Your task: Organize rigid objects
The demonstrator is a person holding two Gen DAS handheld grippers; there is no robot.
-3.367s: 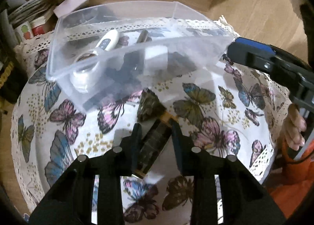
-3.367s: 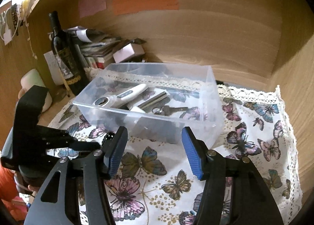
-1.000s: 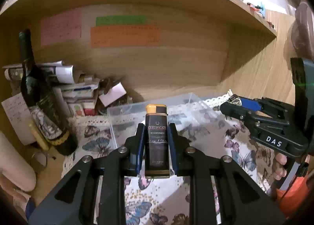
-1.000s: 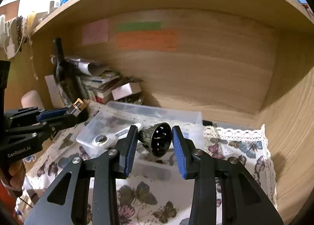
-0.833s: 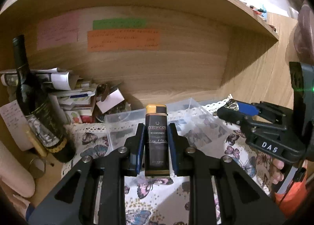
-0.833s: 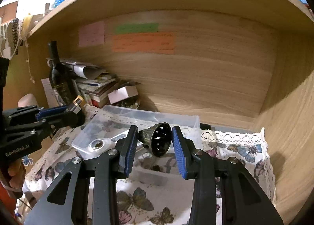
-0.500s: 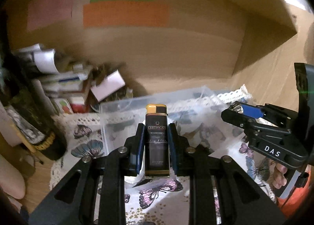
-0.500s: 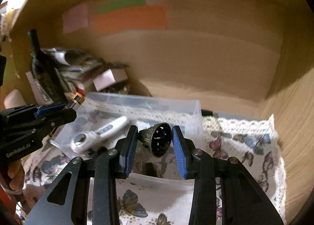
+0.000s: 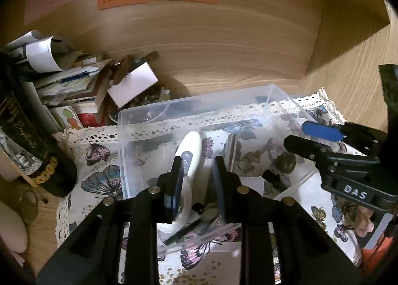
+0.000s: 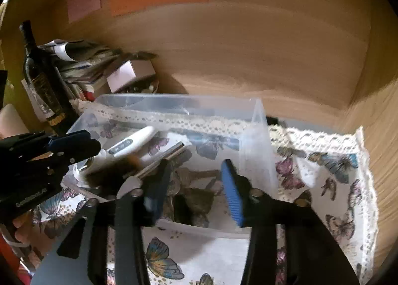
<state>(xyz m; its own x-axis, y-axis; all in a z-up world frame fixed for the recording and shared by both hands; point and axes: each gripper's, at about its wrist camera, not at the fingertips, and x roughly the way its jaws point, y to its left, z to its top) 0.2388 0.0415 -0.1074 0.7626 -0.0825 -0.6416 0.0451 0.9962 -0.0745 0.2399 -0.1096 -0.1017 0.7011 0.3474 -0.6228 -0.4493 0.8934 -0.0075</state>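
A clear plastic bin (image 9: 149, 116) (image 10: 258, 136) stands on the butterfly cloth. It holds a white handheld device (image 9: 190, 145) (image 10: 129, 144), a metal bar (image 9: 231, 145), keys (image 9: 248, 160) and a dark round bell-like piece (image 9: 286, 160) (image 10: 201, 200). My left gripper (image 9: 196, 180) is open and empty above the bin's near left part. My right gripper (image 10: 194, 185) is open and empty above the bin's right part. A blurred dark and orange object (image 10: 112, 170) is falling below the left gripper in the right wrist view.
A dark wine bottle (image 9: 27, 141) (image 10: 42, 81) stands left of the bin. A heap of papers and small boxes (image 9: 82, 86) lies behind it. Wooden walls close the back and the right. The butterfly cloth (image 10: 323, 185) lies to the right of the bin.
Both grippers moved down over the bin and opened. The left let go of the black and gold lighter; the right let go of the dark bell-like piece, now in the bin.
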